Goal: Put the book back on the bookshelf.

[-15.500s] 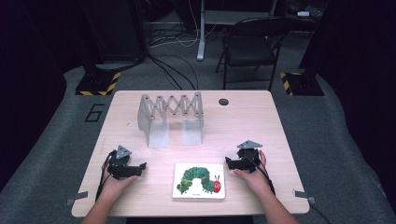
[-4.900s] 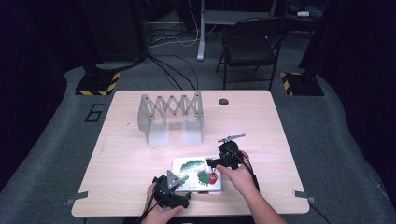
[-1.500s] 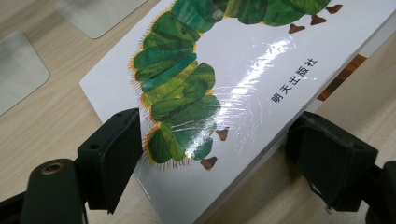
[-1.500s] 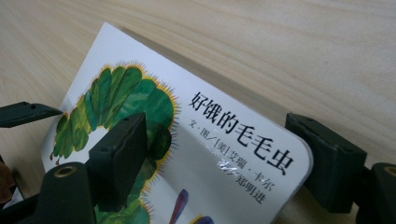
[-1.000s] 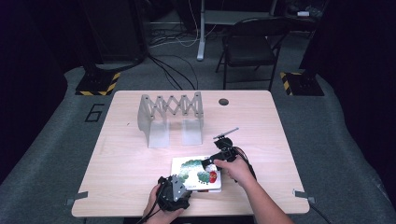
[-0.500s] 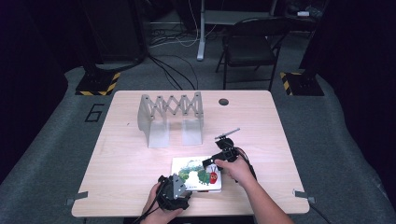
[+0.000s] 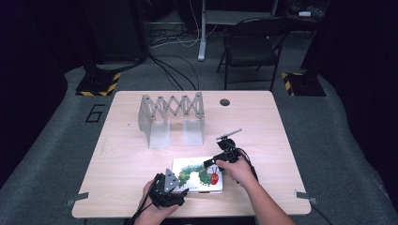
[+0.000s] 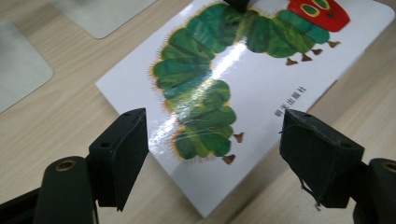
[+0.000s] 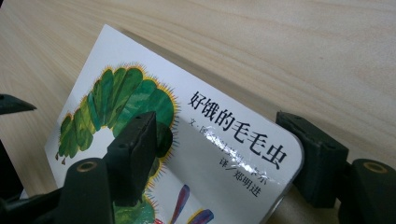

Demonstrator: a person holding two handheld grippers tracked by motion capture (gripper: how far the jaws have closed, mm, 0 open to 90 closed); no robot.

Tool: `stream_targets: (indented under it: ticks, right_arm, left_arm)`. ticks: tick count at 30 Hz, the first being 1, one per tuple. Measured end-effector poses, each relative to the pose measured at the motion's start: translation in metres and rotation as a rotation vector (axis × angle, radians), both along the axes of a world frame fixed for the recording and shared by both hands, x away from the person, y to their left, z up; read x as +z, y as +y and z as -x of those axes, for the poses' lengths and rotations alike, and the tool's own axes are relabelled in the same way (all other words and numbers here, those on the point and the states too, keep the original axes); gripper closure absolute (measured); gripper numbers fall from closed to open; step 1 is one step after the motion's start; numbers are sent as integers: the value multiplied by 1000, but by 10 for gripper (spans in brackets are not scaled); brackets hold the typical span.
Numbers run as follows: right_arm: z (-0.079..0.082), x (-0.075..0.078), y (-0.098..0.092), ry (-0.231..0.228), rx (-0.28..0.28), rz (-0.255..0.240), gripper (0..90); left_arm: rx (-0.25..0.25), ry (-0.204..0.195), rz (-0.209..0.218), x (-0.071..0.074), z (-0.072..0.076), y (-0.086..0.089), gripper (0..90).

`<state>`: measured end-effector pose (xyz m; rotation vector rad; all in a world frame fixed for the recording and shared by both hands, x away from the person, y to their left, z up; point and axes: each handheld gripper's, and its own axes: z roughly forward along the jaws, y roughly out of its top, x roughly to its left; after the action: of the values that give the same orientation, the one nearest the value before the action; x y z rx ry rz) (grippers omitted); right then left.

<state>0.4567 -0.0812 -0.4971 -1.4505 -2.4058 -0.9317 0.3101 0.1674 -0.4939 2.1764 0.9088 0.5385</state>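
A white board book (image 7: 195, 174) with a green caterpillar on its cover lies near the table's front edge. My right gripper (image 7: 217, 159) is at the book's far right corner. In the right gripper view the book (image 9: 224, 126) is tilted up off the wood and sits between the jaws. One pad rests on the cover and the other under its edge; the jaws have just been closing, and the right gripper (image 9: 224, 140) is shut on it. My left gripper (image 7: 169, 187) hovers over the near left corner. In the left gripper view the book (image 8: 252, 88) lies below the left gripper (image 8: 212, 135). It is open, its jaws having just narrowed a little.
A grey accordion rack (image 7: 171, 110) with two pale upright plates stands at the back left of the wooden table (image 7: 126, 154). A round hole (image 7: 225, 102) is near the far edge. A folding chair (image 7: 251, 44) stands beyond the table.
My left gripper has risen slightly over the book's near corner. The right hand has kept its place at the far corner. Long before, both grippers lay apart at the table's sides.
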Motion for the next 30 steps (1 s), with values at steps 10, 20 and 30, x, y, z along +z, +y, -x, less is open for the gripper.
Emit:
stream_targets:
  ticks: [10, 20, 30]
  right_arm:
    - [0, 0, 0, 0, -1, 0, 308]
    - [0, 0, 0, 0, -3, -2, 308]
    - [1, 1, 0, -1, -6, 6, 308]
  left_arm:
    - [24, 48, 12, -1, -16, 13, 239]
    - [26, 94, 13, -7, -22, 13, 237]
    - [38, 121, 59, -12, -24, 16, 223]
